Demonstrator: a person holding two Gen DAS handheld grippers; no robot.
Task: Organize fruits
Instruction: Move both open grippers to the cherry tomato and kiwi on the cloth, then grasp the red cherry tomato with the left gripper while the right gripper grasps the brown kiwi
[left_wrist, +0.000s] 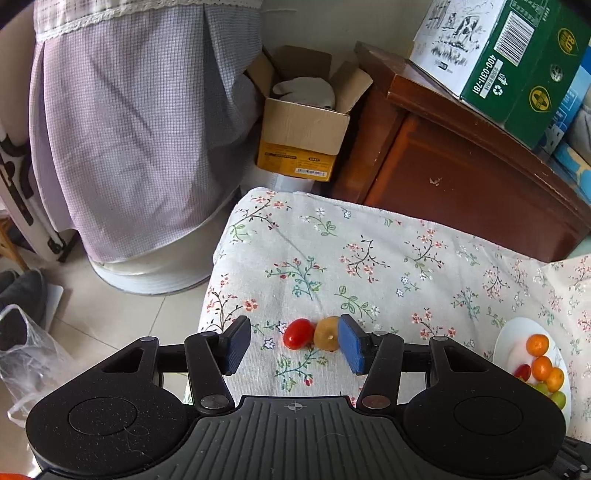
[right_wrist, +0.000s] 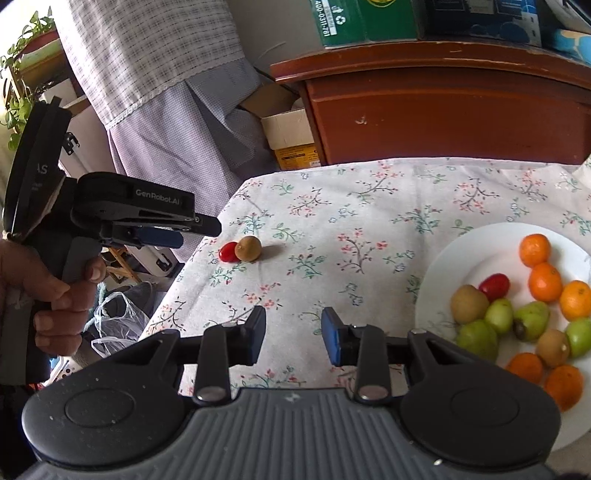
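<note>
Here the left gripper (left_wrist: 293, 345), jaws spread and empty, hangs over a red tomato (left_wrist: 298, 333) touching a kiwi (left_wrist: 326, 333); the right gripper (right_wrist: 293, 334), also spread, hovers beside the plate (right_wrist: 439, 266).

Left black two-finger claw (left_wrist: 291, 345) with blue pads tilted downward, jaws apart, nothing pressed between them. Seen from the right wrist view, gripped at its dark handle by a bare hand (right_wrist: 55, 295), fingers curled round. Right black claw (right_wrist: 293, 336) with blue pads angled down, jaws parted, gap empty.
</note>
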